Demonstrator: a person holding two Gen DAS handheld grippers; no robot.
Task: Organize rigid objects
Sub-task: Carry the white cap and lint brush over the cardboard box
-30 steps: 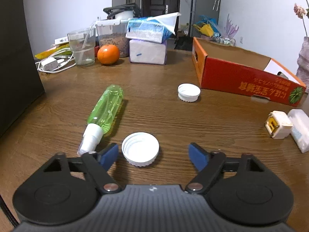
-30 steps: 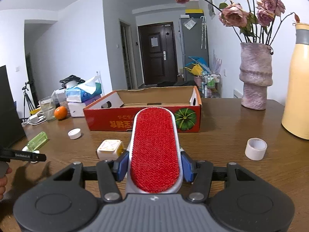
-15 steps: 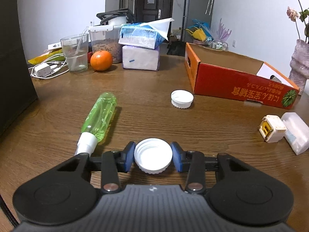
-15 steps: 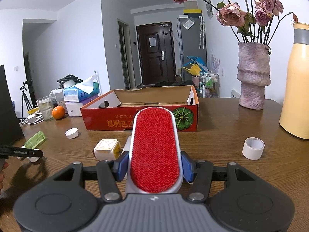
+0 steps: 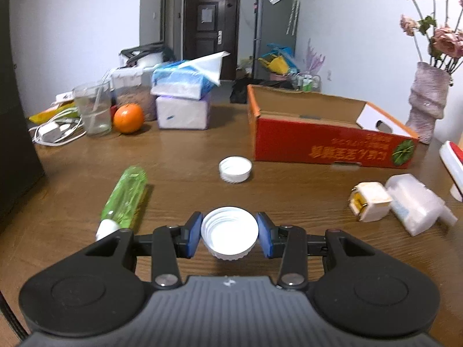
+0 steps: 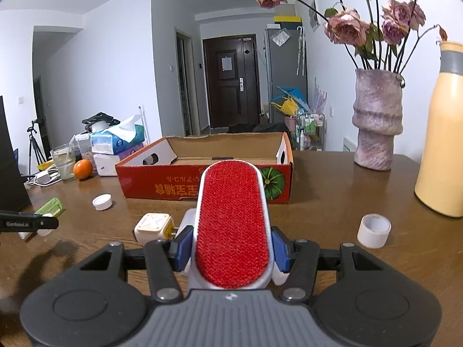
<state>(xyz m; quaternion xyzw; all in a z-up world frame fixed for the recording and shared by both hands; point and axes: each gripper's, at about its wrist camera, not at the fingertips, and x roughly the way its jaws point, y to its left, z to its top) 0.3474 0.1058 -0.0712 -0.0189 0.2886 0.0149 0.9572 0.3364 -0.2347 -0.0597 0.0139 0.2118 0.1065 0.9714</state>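
We record the left gripper [image 5: 229, 235] clenched on a white screw cap [image 5: 229, 237], blue pads pressed to its left and right rim; a second ago those pads stood wide apart with the cap lying flat on the wooden table [image 5: 303, 199] between them, and half a second ago they had closed on it. We note the cap now raised clear of the wood, open side up, a shadow beneath it. The right gripper [image 6: 231, 247] is unchanged across the frames, grasping a red-faced lint brush [image 6: 233, 222] that points toward the far side. Loose items, left wrist view: a green spray bottle [image 5: 126, 198] lying near left; a second white cap [image 5: 235, 169] at centre, just short of the red cardboard box [image 5: 332, 144]; a white plug adapter [image 5: 369, 205] touching a white plastic container [image 5: 413, 206] at right. We see the box open-topped, its near wall low, its left corner standing just beyond the second cap. Bare wood lies between the held cap and the second cap, and between the bottle and the adapter. In the right wrist view a small white cylinder [image 6: 374, 230] stands near right, and a yellow flask [image 6: 442, 133] and a vase [image 6: 377, 121] stand along the right edge. Far left: an orange [image 5: 128, 118], a glass [image 5: 93, 109], tissue packs [image 5: 182, 98].
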